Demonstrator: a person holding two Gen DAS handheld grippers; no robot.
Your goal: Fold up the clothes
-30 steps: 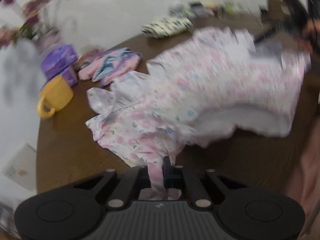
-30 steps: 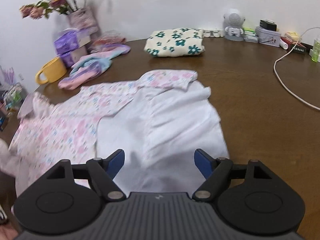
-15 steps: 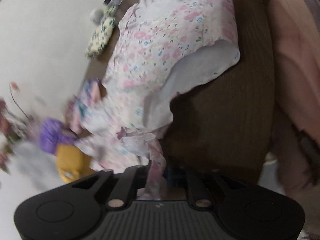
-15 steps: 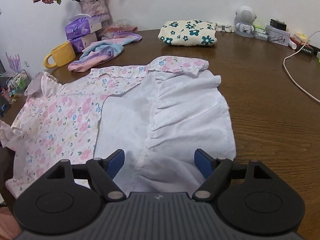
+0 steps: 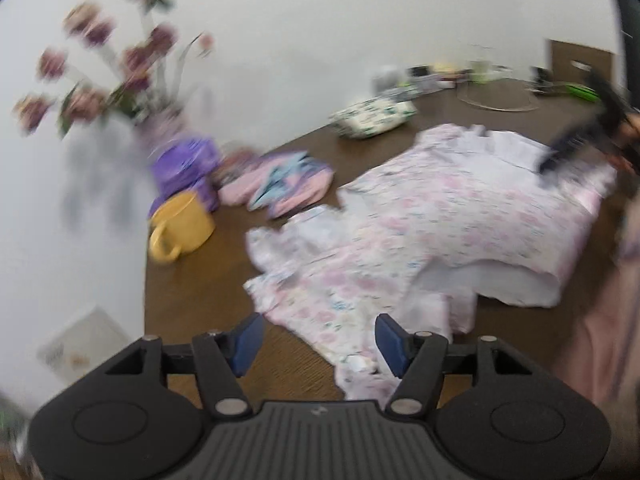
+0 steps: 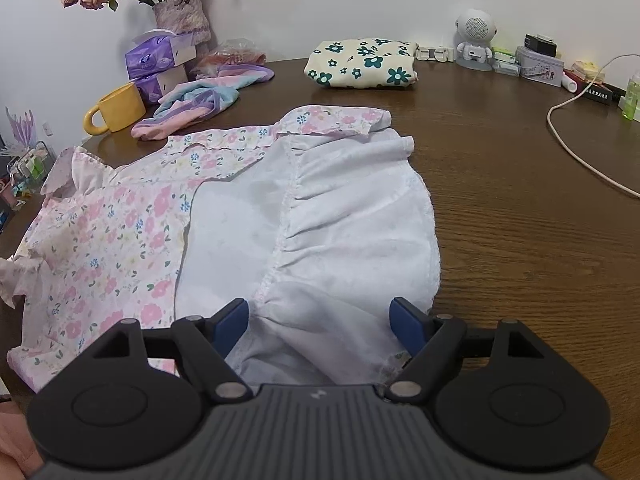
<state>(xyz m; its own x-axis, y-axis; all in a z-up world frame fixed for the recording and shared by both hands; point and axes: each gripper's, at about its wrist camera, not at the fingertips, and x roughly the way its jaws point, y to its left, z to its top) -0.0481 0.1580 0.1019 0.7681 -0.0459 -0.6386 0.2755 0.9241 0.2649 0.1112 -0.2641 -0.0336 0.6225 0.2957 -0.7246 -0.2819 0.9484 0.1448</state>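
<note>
A pink floral dress [image 6: 120,240] with a white lining [image 6: 340,220] lies spread on the brown table [image 6: 520,200], its hem turned back so the lining shows. My right gripper [image 6: 320,326] is open, low over the lining's near edge, holding nothing. My left gripper [image 5: 316,338] is open above the dress's sleeve end [image 5: 340,292], with cloth lying between its fingers but not clamped. The left wrist view is blurred. The right gripper [image 5: 580,140] shows there at the far right over the dress.
A folded cream floral garment [image 6: 362,64] and a pink and blue garment [image 6: 200,106] lie at the back. A yellow mug [image 6: 116,108], purple tissue packs [image 6: 160,56], a flower vase [image 6: 182,14], a white cable [image 6: 580,144] and small items line the table's far side.
My left gripper was shut on the dress's sleeve; it has opened and let the cloth drop onto the table. The right gripper has stayed open and moved in over the lining.
</note>
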